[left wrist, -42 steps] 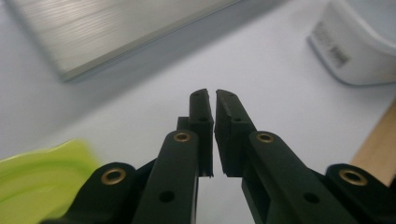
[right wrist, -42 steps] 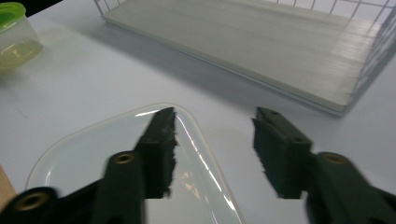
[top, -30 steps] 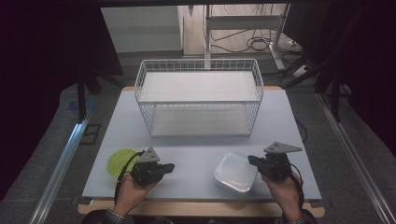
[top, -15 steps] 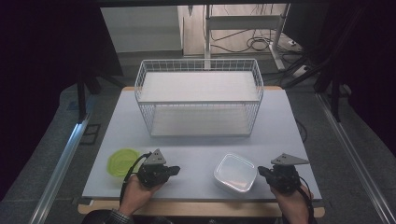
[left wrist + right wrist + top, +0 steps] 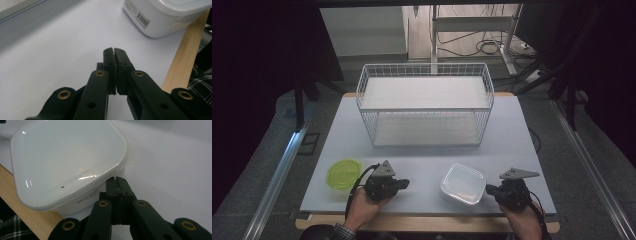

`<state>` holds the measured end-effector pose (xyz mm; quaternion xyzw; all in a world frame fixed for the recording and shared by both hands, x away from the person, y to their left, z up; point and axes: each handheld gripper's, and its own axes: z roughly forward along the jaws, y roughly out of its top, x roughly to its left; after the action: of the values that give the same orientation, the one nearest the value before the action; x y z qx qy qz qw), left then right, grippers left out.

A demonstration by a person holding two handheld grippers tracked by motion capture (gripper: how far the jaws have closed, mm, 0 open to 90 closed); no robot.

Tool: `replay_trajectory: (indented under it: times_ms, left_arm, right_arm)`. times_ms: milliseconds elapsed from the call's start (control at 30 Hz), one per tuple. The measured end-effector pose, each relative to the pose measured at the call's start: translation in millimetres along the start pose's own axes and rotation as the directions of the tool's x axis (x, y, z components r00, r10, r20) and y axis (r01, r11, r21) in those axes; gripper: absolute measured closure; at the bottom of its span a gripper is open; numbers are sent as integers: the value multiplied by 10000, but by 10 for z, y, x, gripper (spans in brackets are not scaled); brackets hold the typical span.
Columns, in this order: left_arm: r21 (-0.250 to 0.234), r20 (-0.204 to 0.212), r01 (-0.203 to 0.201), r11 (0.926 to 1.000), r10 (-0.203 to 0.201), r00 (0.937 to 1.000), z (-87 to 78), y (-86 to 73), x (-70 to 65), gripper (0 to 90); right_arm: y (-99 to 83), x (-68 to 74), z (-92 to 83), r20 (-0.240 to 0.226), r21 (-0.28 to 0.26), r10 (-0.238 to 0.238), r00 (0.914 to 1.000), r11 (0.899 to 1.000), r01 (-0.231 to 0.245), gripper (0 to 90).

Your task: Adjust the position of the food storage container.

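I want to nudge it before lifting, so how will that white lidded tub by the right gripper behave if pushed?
The white tub looks like thin, glossy plastic, so it probably slides easily on the smooth table and may slip in a grip. It is low and wide, so tipping seems unlikely. Its contents are hidden behind the lid; if empty, it should be light.

Left gripper (image 5: 404, 183): held in the left hand (image 5: 362, 207) at the near table edge, body lying roughly level, jaws pressed together with nothing between them. Right gripper (image 5: 488, 190): held in the right hand (image 5: 522, 216) at the near right, jaws fully together and empty. Both forearms enter from the bottom edge, well apart; the jaw tips point toward each other.
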<state>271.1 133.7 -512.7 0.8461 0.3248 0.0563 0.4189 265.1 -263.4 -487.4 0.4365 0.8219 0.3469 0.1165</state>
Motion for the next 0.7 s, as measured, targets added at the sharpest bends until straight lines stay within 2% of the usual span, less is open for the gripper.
replay_trajectory:
  times_ms: [200,433,700]
  left_arm:
    - [232,60,-80,9997,79,10000,73,-1,-40,883]
    - [253,37,-4,9997,3,10000,97,4,-41,877]
    - [200,-129,409,9990,-406,9991,57,-11,32,878]
  right_arm:
    - [65,18,115,-381,96,144,9992,9999,-140,888]
    - [205,92,280,-901,17,-42,9959,10000,44,878]
    - [307,140,473,-1530,140,25,9882,9999,-3,867]
